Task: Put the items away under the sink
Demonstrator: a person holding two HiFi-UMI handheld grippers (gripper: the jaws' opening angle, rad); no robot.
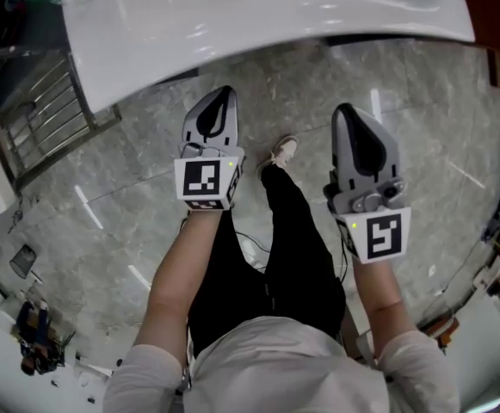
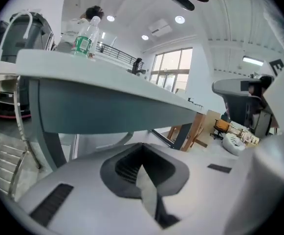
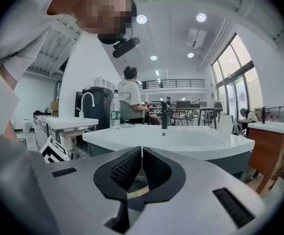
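Observation:
My left gripper (image 1: 222,95) and right gripper (image 1: 347,112) hang side by side over the grey floor, just short of the white sink counter (image 1: 258,11). Both are shut, the jaws pressed together with nothing between them. The left gripper view looks up at the underside and edge of the counter (image 2: 107,89) past the closed left gripper (image 2: 142,150); a clear water bottle with a green label (image 2: 85,35) stands on top. Past the closed right gripper (image 3: 142,150), the right gripper view shows the white basin (image 3: 190,137), its dark faucet (image 3: 164,114) and the bottle (image 3: 115,111).
A metal wire rack (image 1: 47,114) stands left of the sink. The person's legs and shoe (image 1: 282,151) are between the grippers. Cluttered items lie at the lower left (image 1: 34,334). Another person (image 3: 130,99) sits behind the basin, and a wooden cabinet (image 3: 273,155) stands at the right.

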